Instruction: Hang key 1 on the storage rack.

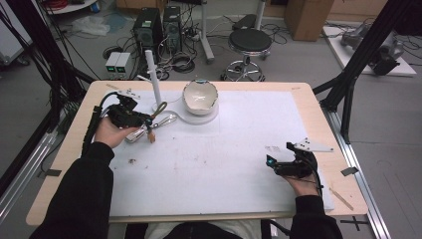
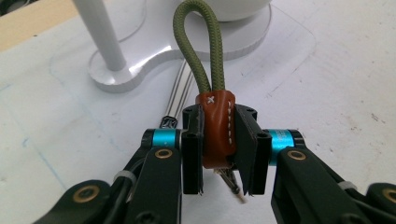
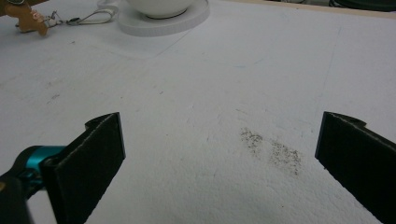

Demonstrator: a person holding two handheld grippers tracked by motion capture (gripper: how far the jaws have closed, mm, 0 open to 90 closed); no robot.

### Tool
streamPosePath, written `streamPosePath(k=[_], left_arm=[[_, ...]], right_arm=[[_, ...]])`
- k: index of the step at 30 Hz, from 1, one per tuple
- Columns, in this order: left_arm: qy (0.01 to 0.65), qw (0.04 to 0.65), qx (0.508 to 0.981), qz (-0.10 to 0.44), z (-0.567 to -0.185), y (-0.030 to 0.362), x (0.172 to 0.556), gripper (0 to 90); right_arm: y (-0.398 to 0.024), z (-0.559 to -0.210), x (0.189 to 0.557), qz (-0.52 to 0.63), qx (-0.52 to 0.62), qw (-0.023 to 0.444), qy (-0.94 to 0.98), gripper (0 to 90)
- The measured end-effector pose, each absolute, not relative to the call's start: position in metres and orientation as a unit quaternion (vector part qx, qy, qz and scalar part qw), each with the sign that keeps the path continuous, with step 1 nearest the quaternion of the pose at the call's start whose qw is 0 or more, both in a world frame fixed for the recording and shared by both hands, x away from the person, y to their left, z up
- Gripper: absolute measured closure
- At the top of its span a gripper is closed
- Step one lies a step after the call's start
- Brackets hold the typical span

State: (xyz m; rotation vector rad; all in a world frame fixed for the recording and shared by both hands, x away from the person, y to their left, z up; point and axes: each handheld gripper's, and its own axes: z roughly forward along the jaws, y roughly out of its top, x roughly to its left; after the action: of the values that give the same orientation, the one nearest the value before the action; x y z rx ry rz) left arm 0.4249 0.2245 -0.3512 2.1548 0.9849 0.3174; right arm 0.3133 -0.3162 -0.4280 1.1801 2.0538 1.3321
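Gripping leather tab (image 2: pixel 217 127), left tool (image 2: pixel 218 154) level

You're in lab or workshop: computer towers (image 1: pixel 158 27), tangled cables (image 1: pixel 181 62), round stool (image 1: pixel 250 42) on floor beyond surface (image 1: pixel 318 124); cardboard box (image 1: pixel 308 17) behind stool.

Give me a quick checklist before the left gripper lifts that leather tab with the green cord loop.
1. Left gripper shut on the brown leather tab: ok, both pads press its sides.
2. Green cord loop free of the white post: ok, the post stands beside it.
3. Metal piece under the tab, unsnagged: cannot tell, mostly hidden.
4. White bowl apart from the left gripper: ok.
5. Right gripper out of the way: ok, open above bare white mat.
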Motion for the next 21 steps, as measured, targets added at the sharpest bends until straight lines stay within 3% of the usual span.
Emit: streamPosePath(k=[21], left_arm=[[0.378, 0.367, 0.827, 0.196, -0.281, 0.25, 0.412, 73.3]], right_arm=[[-0.316, -0.427, 0.313, 0.48, 0.426, 0.21, 0.738, 0.4]])
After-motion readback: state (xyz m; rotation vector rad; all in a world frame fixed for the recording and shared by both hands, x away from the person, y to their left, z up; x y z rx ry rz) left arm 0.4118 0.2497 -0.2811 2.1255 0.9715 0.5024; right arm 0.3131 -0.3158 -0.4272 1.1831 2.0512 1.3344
